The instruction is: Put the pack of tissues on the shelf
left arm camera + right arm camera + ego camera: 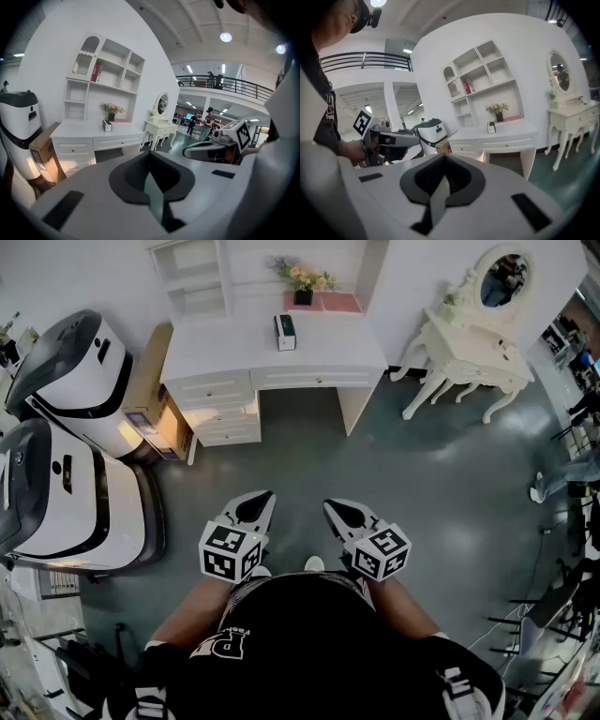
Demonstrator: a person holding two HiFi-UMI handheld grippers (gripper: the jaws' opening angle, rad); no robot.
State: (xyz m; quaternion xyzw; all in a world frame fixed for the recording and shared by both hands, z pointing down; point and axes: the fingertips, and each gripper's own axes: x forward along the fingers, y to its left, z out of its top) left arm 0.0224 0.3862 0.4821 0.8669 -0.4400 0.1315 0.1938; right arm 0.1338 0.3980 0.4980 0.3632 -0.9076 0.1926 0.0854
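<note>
- Task not yet begun, by the look of it: the small white and dark-green pack of tissues [285, 332] stands upright on top of the white wooden desk [328, 348], toward the desk's back edge; nothing has hold of it.
- The white open-fronted shelf unit [108, 70] rises from the back left of the desk; the pack is in none of its compartments.
- The grey-and-white left gripper [260, 498] and its twin, the right gripper [331, 506], hang side by side well short of the desk, over the grey floor; each has its jaws pressed together with nothing between them.
- Left to do, as a judgement: close in on the desk, part one pair of jaws, take the pack, lift it into a compartment and let go.
- Shelf contents: a red book [96, 72] stands in an upper compartment above the desk; the other compartments look bare, though some are too small to read.
- A dark pot of yellow and pink flowers [303, 284] sits at the back of the desk, just beside the pack; the desk's drawers are shut.
- A brown cardboard box [150, 395] leans at the desk's left end; its contents cannot be made out.
</note>
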